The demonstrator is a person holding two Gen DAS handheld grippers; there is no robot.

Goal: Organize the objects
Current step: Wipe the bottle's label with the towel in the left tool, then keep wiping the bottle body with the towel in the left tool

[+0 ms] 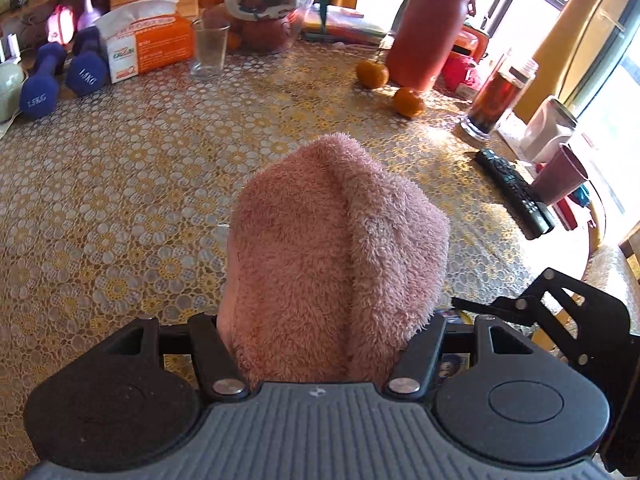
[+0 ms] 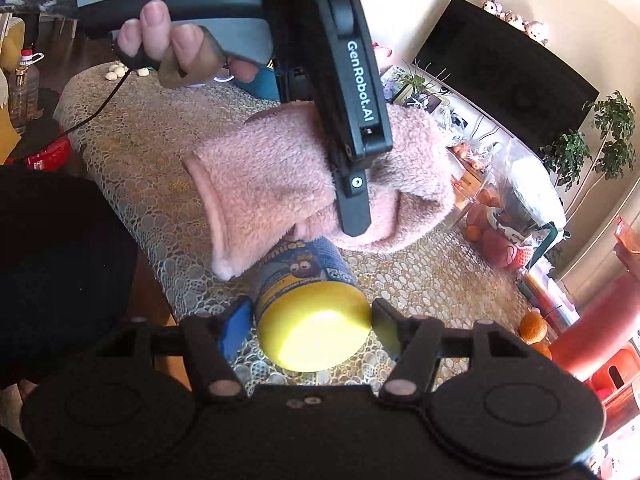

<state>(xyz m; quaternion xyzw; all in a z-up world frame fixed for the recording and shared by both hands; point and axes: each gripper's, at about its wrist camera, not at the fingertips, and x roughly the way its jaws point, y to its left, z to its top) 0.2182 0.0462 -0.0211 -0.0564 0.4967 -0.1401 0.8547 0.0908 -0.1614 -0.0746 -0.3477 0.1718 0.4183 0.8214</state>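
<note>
My left gripper (image 2: pixel 352 216) is shut on a fluffy pink towel (image 1: pixel 336 256) and holds it above the lace-covered table (image 1: pixel 132 184). In the left wrist view the towel hides both fingers. In the right wrist view the towel (image 2: pixel 268 184) drapes over the finger and hangs over a blue can. My right gripper (image 2: pixel 312 322) is shut on that blue can with a yellow lid (image 2: pixel 314 332), its fingers (image 2: pixel 236 328) pressed against the can's sides just below the towel.
The table's far side holds two blue dumbbells (image 1: pixel 60 80), an orange tissue box (image 1: pixel 148 40), a glass (image 1: pixel 209 50), two oranges (image 1: pixel 390 88), a red jug (image 1: pixel 428 28), a tea bottle (image 1: pixel 498 96), a remote (image 1: pixel 516 196) and a cup (image 1: pixel 560 176).
</note>
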